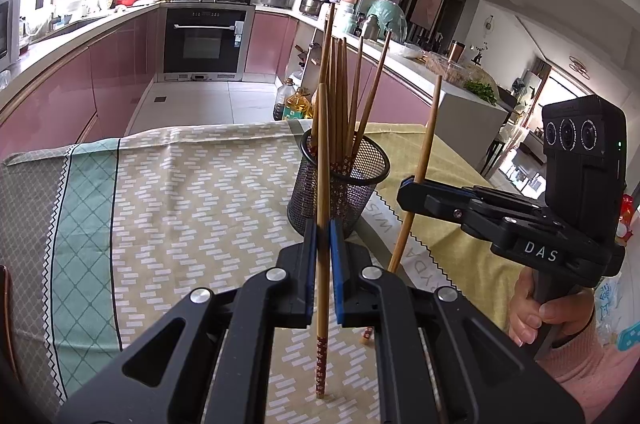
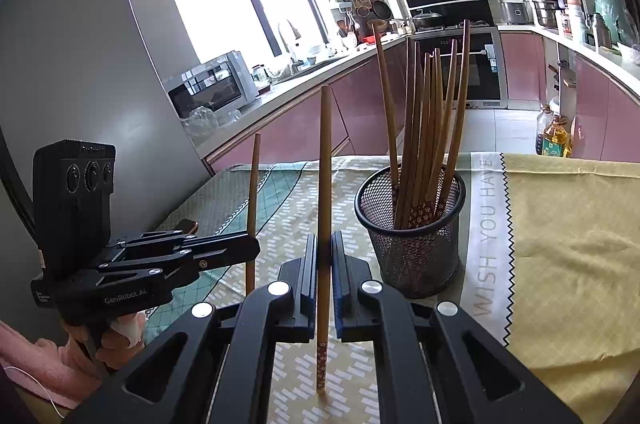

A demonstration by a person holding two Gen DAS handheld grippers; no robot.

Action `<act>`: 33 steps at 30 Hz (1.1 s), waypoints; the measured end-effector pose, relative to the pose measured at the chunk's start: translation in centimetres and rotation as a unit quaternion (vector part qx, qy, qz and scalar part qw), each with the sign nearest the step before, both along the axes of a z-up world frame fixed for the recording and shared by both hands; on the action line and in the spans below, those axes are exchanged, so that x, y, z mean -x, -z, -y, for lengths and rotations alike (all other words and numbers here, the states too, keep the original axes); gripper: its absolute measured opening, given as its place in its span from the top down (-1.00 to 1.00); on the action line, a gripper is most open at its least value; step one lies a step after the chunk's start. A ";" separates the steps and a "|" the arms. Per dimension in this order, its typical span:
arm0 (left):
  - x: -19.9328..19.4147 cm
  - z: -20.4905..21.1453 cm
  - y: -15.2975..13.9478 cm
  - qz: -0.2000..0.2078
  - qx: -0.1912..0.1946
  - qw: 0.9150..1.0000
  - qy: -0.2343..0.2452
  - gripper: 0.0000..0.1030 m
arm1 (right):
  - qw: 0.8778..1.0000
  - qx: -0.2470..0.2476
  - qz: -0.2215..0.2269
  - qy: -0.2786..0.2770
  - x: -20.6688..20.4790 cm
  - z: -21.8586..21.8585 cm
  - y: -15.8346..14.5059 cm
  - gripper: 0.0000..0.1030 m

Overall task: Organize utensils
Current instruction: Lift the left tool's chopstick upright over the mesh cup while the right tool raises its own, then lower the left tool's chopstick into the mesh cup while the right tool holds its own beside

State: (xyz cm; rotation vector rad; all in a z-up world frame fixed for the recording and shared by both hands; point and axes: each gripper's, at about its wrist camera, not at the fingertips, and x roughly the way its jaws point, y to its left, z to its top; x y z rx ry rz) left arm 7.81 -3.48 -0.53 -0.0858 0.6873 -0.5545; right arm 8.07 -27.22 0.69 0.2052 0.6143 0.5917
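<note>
A black mesh cup (image 1: 340, 183) (image 2: 412, 228) stands on the table with several wooden chopsticks upright in it. My left gripper (image 1: 322, 230) (image 2: 253, 244) is shut on one chopstick (image 1: 322, 159) (image 2: 253, 179), held nearly upright just in front of the cup, its patterned tip resting on the cloth. My right gripper (image 2: 324, 250) (image 1: 409, 189) is shut on a second chopstick (image 2: 325, 163) (image 1: 429, 131), also upright with its patterned end down on the cloth. The two grippers sit side by side, the left one to the left of the cup's front and the right one close beside it.
A beige and teal patterned cloth (image 1: 200, 191) covers the left of the table, a yellow cloth (image 2: 568, 232) with a lettered white band the right. Oil bottles (image 1: 294, 101) stand on the floor past the far edge. Pink kitchen cabinets (image 1: 60, 91) and an oven (image 1: 204, 39) lie beyond.
</note>
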 end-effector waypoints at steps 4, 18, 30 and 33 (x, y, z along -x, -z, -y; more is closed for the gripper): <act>0.0 0.0 -0.2 0.002 0.002 1.000 0.000 0.86 | 1.000 0.000 0.004 0.000 -0.2 0.0 -0.2 0.89; -0.1 0.2 -0.8 0.007 0.009 1.000 0.000 0.86 | 1.000 -0.003 0.012 0.001 -0.4 0.2 -0.7 0.89; -0.5 0.3 -1.7 0.012 0.010 1.000 -0.001 0.86 | 1.000 -0.007 0.014 0.005 -1.0 0.6 -1.3 0.89; -0.6 0.5 -1.9 0.013 0.009 1.000 0.001 0.86 | 1.000 -0.007 0.014 0.005 -1.1 0.7 -1.3 0.89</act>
